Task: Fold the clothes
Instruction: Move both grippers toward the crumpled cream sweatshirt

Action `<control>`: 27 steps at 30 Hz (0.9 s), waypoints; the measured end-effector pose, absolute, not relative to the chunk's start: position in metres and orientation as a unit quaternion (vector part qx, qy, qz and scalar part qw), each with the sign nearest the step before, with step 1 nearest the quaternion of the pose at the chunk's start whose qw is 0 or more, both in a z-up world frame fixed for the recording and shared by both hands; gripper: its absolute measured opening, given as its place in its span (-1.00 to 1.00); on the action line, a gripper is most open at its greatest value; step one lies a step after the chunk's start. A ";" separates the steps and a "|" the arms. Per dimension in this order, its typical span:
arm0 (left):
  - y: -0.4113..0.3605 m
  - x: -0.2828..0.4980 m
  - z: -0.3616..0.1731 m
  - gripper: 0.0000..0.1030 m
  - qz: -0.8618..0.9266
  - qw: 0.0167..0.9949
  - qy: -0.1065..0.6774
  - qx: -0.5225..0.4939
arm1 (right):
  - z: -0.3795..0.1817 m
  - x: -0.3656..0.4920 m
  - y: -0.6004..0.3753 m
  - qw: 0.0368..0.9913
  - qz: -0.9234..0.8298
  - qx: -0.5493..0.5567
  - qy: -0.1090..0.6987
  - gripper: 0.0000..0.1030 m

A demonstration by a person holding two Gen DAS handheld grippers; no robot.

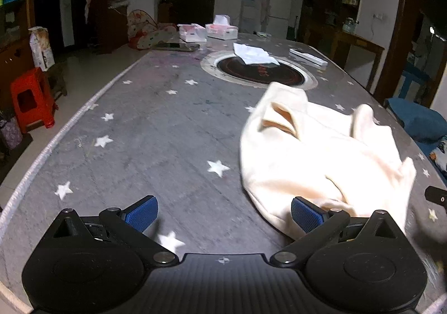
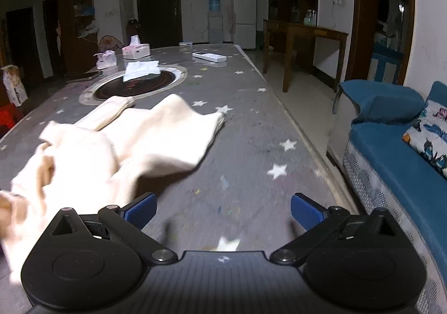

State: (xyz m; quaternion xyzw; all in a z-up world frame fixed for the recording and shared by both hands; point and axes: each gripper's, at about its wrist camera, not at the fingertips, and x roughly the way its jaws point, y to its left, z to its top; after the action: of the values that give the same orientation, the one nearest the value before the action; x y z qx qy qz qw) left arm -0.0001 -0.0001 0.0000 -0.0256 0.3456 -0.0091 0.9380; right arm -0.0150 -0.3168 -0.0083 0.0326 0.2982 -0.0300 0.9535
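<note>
We find the left gripper [image 1: 225,216] spread wide, nothing between its blue pads, low over the surface [image 1: 156,129], which has a grey cover w/ white stars. The cream garment [image 1: 321,152] lies crumpled on the surface, to the right in the left wrist view; its near edge sits just behind the right-hand pad [image 1: 306,214], contact not confirmable. The right gripper [image 2: 223,213] is likewise released, empty, over bare cover. In the right wrist view the garment [image 2: 111,146] lies to the left, bunched and part blurred, one corner reaching toward the surface's right edge. Beyond it we note a round black inset [image 2: 137,85] w/ a white tissue [image 2: 141,69] on it, a tissue box [image 2: 136,50], and a white remote [image 2: 209,56]. A blue sofa [image 2: 391,152] stands beside the surface
</note>
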 end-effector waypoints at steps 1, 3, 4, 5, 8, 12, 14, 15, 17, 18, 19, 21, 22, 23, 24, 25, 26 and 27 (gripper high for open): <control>-0.002 -0.002 0.000 1.00 -0.010 0.937 0.347 -0.025 | -0.007 -0.019 -0.313 0.955 -0.026 0.029 0.294 1.00; -0.005 -0.005 0.001 1.00 -0.011 0.936 0.350 -0.023 | -0.005 -0.027 -0.305 0.958 -0.018 0.023 0.285 1.00; -0.007 -0.007 0.002 1.00 -0.012 0.936 0.351 -0.022 | -0.004 -0.031 -0.301 0.959 -0.014 0.020 0.281 1.00; -0.008 -0.008 0.002 1.00 -0.012 0.935 0.353 -0.021 | -0.003 -0.035 -0.297 0.961 -0.010 0.016 0.277 1.00; -0.013 -0.013 0.003 1.00 -0.014 0.934 0.357 -0.019 | 0.001 -0.044 -0.287 0.961 0.005 0.015 0.275 1.00; -0.020 -0.023 0.005 1.00 -0.017 0.932 0.363 -0.016 | 0.005 -0.052 -0.280 0.951 0.030 0.027 0.305 1.00; -0.019 -0.025 0.005 1.00 -0.022 0.930 0.367 -0.012 | 0.004 -0.057 -0.274 0.949 0.038 0.024 0.313 1.00; -0.020 -0.026 0.005 1.00 -0.023 0.929 0.369 -0.011 | 0.004 -0.060 -0.268 0.947 0.042 0.017 0.318 1.00; -0.024 -0.028 0.005 1.00 -0.025 0.928 0.371 -0.006 | 0.005 -0.062 -0.262 0.944 0.050 0.012 0.326 1.00; -0.025 -0.029 0.005 1.00 -0.027 0.928 0.371 -0.005 | 0.005 -0.064 -0.259 0.943 0.055 0.011 0.328 1.00; -0.026 -0.030 0.006 1.00 -0.028 0.928 0.371 -0.004 | 0.005 -0.066 -0.257 0.942 0.060 0.011 0.330 1.00; -0.028 -0.032 0.007 1.00 -0.029 0.929 0.369 -0.002 | 0.005 -0.068 -0.252 0.940 0.065 0.006 0.335 1.00; -0.029 -0.033 0.007 1.00 -0.029 0.929 0.368 -0.001 | 0.005 -0.069 -0.250 0.939 0.066 0.003 0.337 1.00; -0.030 -0.034 0.008 1.00 -0.030 0.930 0.367 0.000 | 0.005 -0.069 -0.248 0.939 0.068 0.000 0.338 1.00; -0.030 -0.035 0.008 1.00 -0.030 0.930 0.367 0.000 | 0.005 -0.070 -0.247 0.938 0.069 -0.004 0.339 1.00; -0.031 -0.035 0.008 1.00 -0.029 0.930 0.367 0.001 | 0.005 -0.071 -0.245 0.938 0.070 -0.005 0.340 1.00; -0.032 -0.036 0.008 1.00 -0.029 0.930 0.367 0.002 | 0.006 -0.072 -0.244 0.938 0.071 -0.007 0.339 1.00; -0.032 -0.036 0.009 1.00 -0.029 0.930 0.367 0.003 | 0.006 -0.073 -0.243 0.938 0.072 -0.008 0.340 1.00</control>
State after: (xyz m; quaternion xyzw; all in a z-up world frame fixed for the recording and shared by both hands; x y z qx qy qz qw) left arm -0.0363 -0.0321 0.0087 0.0028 0.3672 -0.0293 0.9297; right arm -0.0728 -0.2432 0.0061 -0.0079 0.3397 0.0720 0.9377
